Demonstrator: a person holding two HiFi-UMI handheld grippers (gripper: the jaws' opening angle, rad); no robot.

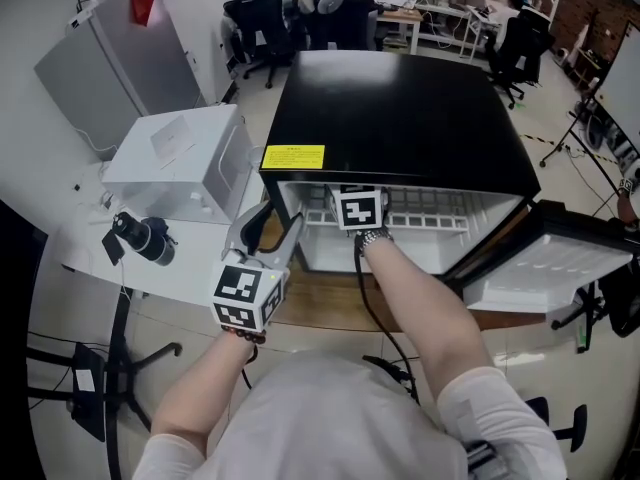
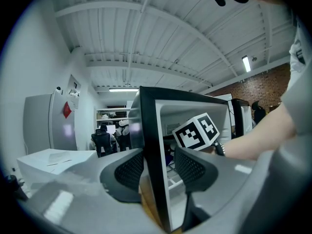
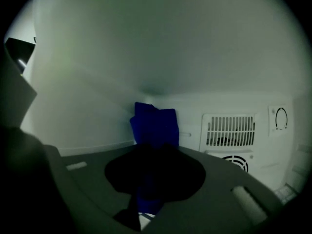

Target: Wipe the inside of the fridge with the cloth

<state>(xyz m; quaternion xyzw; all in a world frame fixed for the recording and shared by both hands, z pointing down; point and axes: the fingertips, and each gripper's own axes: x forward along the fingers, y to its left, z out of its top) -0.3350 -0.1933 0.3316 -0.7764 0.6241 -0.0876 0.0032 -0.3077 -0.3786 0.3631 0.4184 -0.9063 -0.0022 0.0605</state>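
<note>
The black mini fridge [image 1: 400, 118] stands open, its door [image 1: 545, 268] swung out to the right. My right gripper reaches into the white interior; from the head view only its marker cube [image 1: 358, 208] shows. In the right gripper view, the right gripper [image 3: 153, 174] is shut on a dark blue cloth [image 3: 155, 126], which sticks up ahead of the jaws towards the back wall. My left gripper [image 1: 272, 230] is at the fridge's front left edge. Its jaws straddle the black left wall [image 2: 156, 145], open, with a small gap at the right pad [image 2: 190, 167].
A vent grille [image 3: 229, 129] and a dial [image 3: 281, 118] sit on the fridge's back wall to the right of the cloth. A wire shelf [image 1: 430, 208] crosses the interior. A white box [image 1: 180, 163] and a black camera [image 1: 140, 236] stand on the white table at left.
</note>
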